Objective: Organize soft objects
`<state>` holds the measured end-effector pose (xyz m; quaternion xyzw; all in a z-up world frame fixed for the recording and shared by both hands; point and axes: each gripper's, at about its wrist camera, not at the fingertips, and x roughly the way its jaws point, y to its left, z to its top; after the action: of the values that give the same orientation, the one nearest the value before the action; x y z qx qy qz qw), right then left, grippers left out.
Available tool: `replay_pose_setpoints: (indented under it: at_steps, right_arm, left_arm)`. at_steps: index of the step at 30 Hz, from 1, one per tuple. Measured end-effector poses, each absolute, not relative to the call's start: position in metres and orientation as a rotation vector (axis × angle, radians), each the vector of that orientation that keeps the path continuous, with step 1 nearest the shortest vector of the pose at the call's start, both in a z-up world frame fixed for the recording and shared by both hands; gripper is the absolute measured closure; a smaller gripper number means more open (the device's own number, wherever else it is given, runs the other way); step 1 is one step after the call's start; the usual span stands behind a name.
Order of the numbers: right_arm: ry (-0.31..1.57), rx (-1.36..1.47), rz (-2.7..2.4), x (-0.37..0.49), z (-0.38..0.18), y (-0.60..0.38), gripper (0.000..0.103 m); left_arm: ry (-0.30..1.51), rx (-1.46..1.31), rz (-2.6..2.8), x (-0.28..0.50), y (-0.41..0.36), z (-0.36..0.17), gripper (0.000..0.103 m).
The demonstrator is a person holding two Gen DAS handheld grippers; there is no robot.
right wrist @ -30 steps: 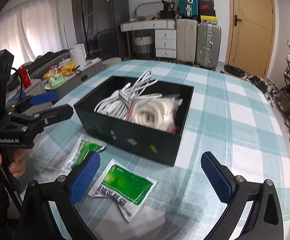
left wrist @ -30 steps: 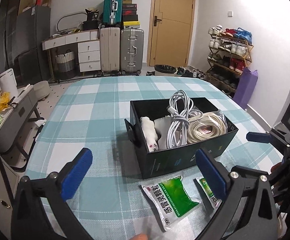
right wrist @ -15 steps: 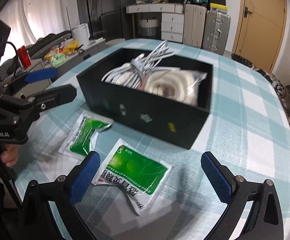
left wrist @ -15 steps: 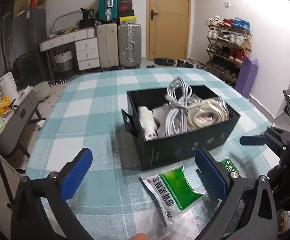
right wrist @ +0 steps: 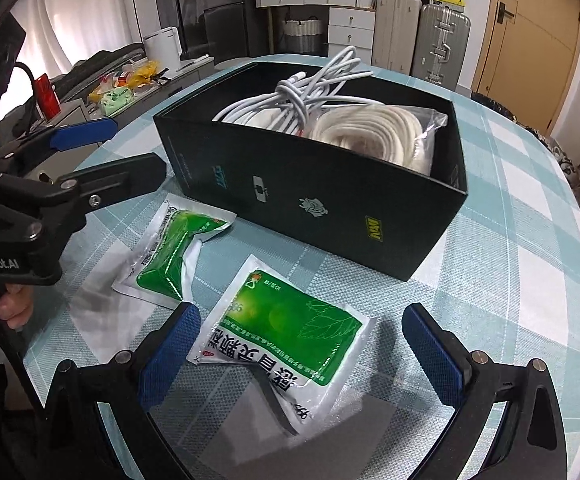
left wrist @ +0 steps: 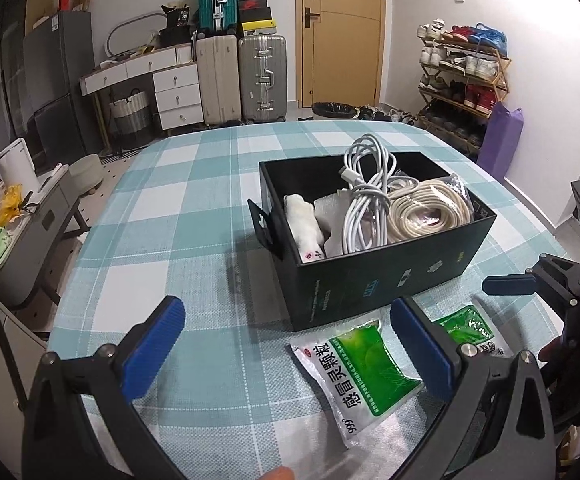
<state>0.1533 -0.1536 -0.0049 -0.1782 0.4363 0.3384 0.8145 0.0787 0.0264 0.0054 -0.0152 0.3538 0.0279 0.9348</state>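
We see the black box (left wrist: 386, 280) on the checked bench (left wrist: 193, 208), holding a white cable bundle (left wrist: 364, 196), a coiled cream cord (left wrist: 430, 210) in clear plastic and a white rolled item (left wrist: 304, 226) (possibly a cloth; view too poor to say). Two green sachets lie on the bench in front of the box. The left gripper (left wrist: 294, 354) is spread wide and empty, near sachet one (left wrist: 364, 374). The right gripper (right wrist: 300, 354) is also wide and empty, its fingers flanking sachet two (right wrist: 285, 336); sachet one (right wrist: 173, 256) lies just beside it.
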Motion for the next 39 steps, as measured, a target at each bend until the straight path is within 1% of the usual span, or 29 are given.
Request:
replay_pose_setpoints:
  at_steps: [18,39]
  right_arm:
    - [0.961,-0.395,0.722,0.163,-0.006,-0.164,0.001]
    - [0.962,-0.386,0.691,0.17,-0.011,-0.169,0.001]
  left_arm:
    - [0.769,-0.014,0.037,0.08,0.022,-0.002,0.0]
    - [0.912,-0.036,0.012,0.089,0.008,-0.029,0.0]
